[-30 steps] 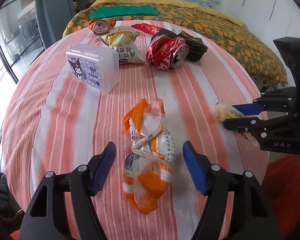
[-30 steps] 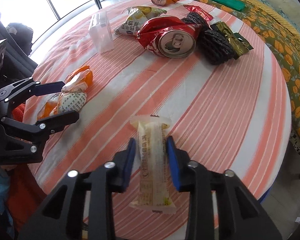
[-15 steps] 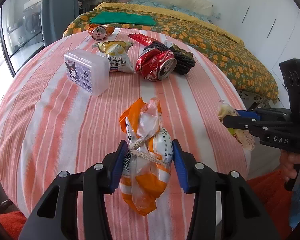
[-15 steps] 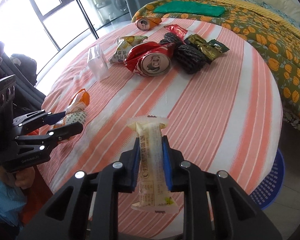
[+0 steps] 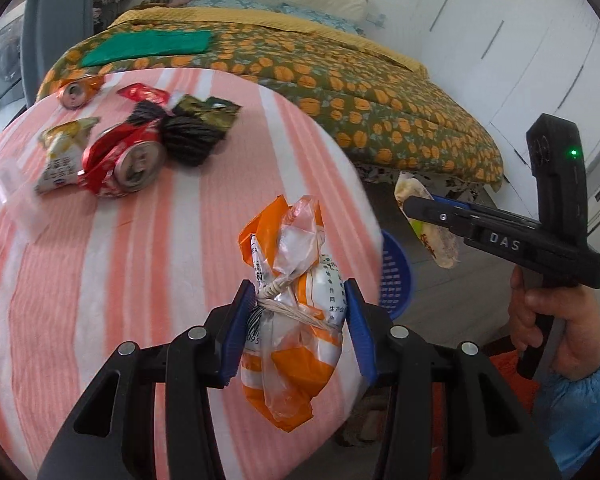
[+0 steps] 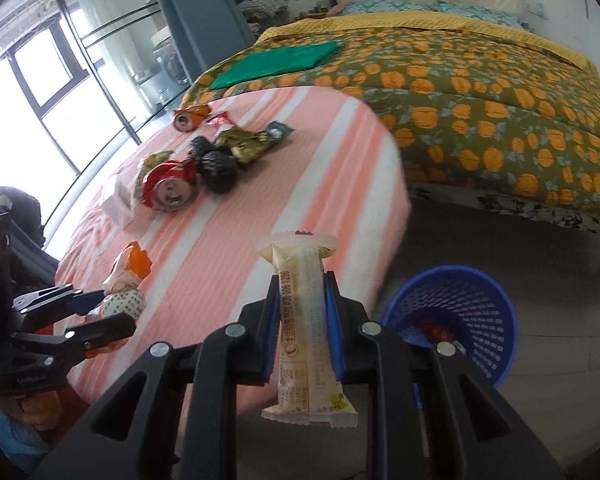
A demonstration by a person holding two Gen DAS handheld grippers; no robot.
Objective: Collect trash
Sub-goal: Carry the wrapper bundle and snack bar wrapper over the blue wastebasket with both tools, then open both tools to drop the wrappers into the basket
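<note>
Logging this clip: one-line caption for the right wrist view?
Right tongs clamp a cream snack wrapper lifted off the striped table, beside the blue basket on the floor.

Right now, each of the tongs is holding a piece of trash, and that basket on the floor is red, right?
Nearly. The basket is blue, as the right wrist view shows. The left tongs do hold the orange bag, the right tongs the pale wrapper.

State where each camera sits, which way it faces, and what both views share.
Left wrist: rides the left tongs, looking down across the table toward the bed; shows the right tongs and hand.
Right wrist: rides the right tongs, facing the table edge and basket; shows the left tongs.
Shared: table, bed, basket, red can, both held wrappers.
</note>
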